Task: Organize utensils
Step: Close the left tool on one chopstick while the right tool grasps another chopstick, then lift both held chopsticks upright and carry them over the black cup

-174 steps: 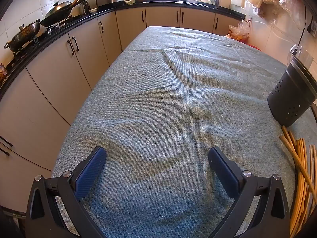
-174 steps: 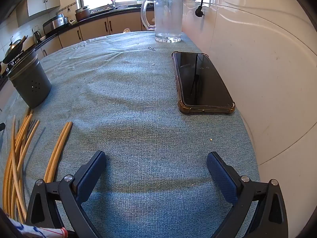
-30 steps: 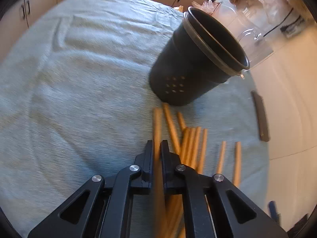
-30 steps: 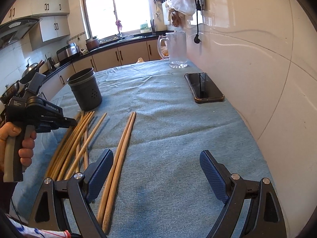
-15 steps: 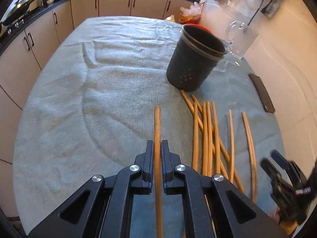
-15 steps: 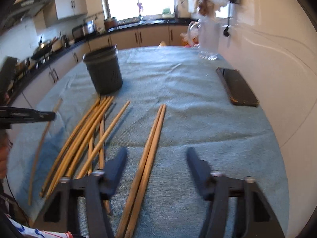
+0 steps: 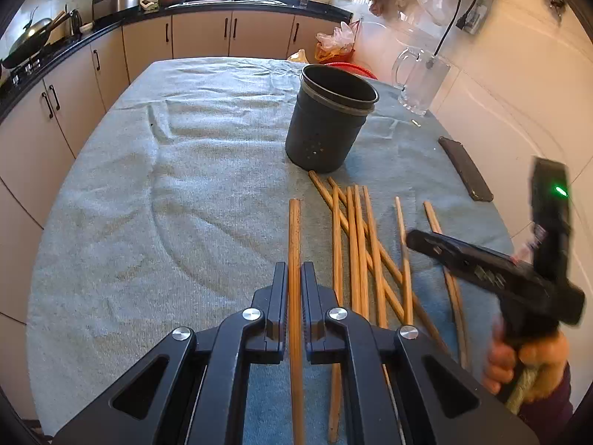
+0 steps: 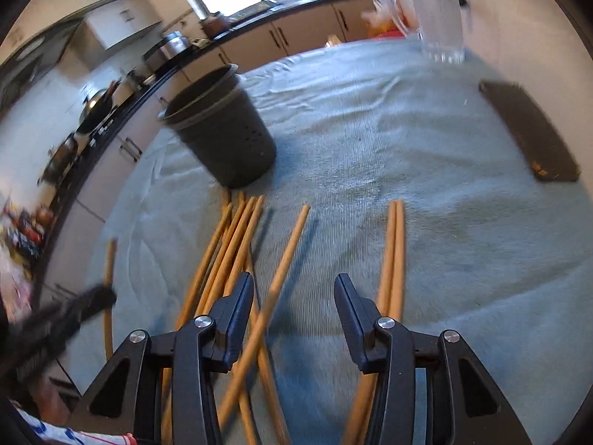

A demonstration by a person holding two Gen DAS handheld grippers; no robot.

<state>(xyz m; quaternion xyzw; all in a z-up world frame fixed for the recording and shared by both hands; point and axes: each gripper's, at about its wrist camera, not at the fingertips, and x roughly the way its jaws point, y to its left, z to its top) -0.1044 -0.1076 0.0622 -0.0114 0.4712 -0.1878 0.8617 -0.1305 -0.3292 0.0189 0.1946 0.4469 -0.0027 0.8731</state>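
The left gripper (image 7: 294, 282) had its fingers (image 7: 278, 289) clamped on a single wooden chopstick (image 7: 294, 244), which ran straight out between them over the table (image 7: 148, 204) toward its far edge. The right gripper (image 8: 294, 296) held its fingers (image 8: 241, 296) apart above the loose chopsticks (image 8: 229, 244), with one stick crossing slantwise between them; whether it touched either finger could not be told through the blur. Those chopsticks lay fanned and overlapping on the grey-green cloth, roughly midway across the table, their far tips just short of the dark utensil holder (image 7: 331, 122). A separate pair (image 8: 393, 244) lay side by side nearer the table's right edge. The holder stood upright beyond the sticks, small holes in its lower wall, and as much of its inside as showed looked bare. Farther toward the table's far right corner stood a clear glass mug (image 7: 422, 83), with no contents visible, and a dark phone (image 7: 465, 172) lay flat along the right edge.
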